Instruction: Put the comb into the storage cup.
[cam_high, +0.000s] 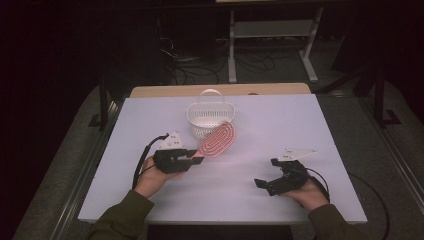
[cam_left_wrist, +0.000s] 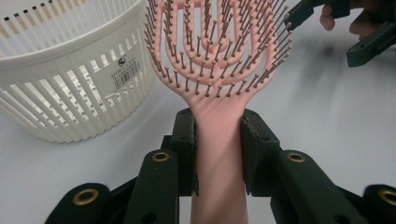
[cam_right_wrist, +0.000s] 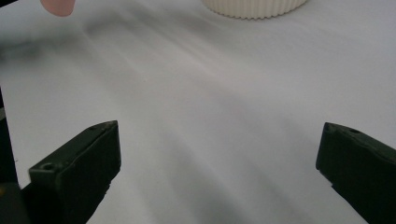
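A pink vented hairbrush (cam_high: 217, 140) is lifted at the table's middle, its head leaning toward the white slatted basket (cam_high: 210, 120). My left gripper (cam_high: 196, 159) is shut on the brush handle (cam_left_wrist: 218, 154), one black jaw on each side; the bristles (cam_left_wrist: 219, 51) face the camera and the basket (cam_left_wrist: 70, 79) stands just to the left. My right gripper (cam_high: 265, 177) rests low at the front right of the table, open, with nothing between its jaws. In the right gripper view the jaws stand wide apart over bare table (cam_right_wrist: 210, 116), and the basket's base (cam_right_wrist: 254, 7) shows at the top.
The white table top (cam_high: 280, 125) has free room to the right and front. A wooden strip (cam_high: 220, 90) runs along its far edge. Dark floor, cables and a desk frame (cam_high: 270, 45) lie beyond. In the left gripper view the other gripper (cam_left_wrist: 355, 28) shows at the top right.
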